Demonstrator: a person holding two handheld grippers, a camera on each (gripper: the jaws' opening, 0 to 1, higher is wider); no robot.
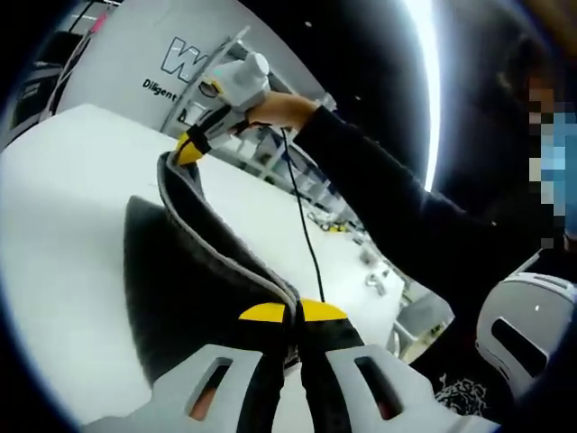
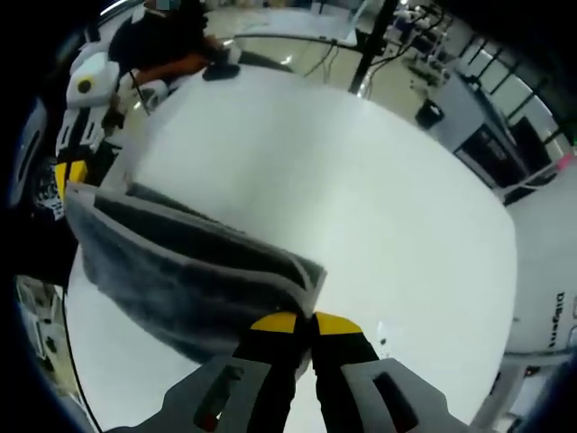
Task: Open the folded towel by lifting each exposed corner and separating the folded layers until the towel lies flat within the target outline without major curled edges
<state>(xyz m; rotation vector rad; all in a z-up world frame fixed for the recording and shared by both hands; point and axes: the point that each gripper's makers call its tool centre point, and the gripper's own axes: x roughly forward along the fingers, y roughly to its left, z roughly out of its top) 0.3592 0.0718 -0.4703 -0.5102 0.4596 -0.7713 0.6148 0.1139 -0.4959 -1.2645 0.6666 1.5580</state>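
Left gripper view: towel [image 1: 207, 271] between both grippers (each clamped on a corner).

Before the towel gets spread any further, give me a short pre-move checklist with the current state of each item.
1. Left gripper shut on the towel edge: ok.
2. Right gripper shut on the opposite towel corner: ok.
3. Towel lifted between both grippers, hanging over the white table: ok.
4. Folded layers separated: not ok, layers still stacked along the held edge.
5. Target outline located on the table: cannot tell.
6. Black cable trailing from the right gripper clear of the towel: cannot tell.
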